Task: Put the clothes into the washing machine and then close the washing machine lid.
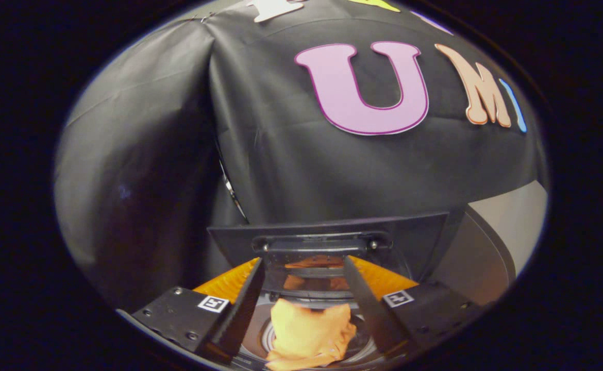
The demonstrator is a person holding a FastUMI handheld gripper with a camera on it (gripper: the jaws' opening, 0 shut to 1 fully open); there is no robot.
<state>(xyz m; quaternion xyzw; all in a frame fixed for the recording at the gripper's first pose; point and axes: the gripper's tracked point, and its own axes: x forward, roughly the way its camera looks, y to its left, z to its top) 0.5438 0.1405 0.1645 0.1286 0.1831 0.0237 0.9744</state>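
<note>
My gripper (pixel 303 259) is open, its fingers spread wide over the mouth of the washing machine (pixel 228 284), which has an orange top. An orange-yellow cloth (pixel 309 332) lies crumpled down in the metal drum (pixel 256 337). It shows between and below the two fingers, and neither finger presses on it. The dark see-through lid (pixel 327 229) stands raised just beyond the fingertips, and its pane reflects the cloth.
The booth's black cloth wall (pixel 291 154) hangs close behind the raised lid. A pale grey curved panel (pixel 507 232) stands to the right of the machine.
</note>
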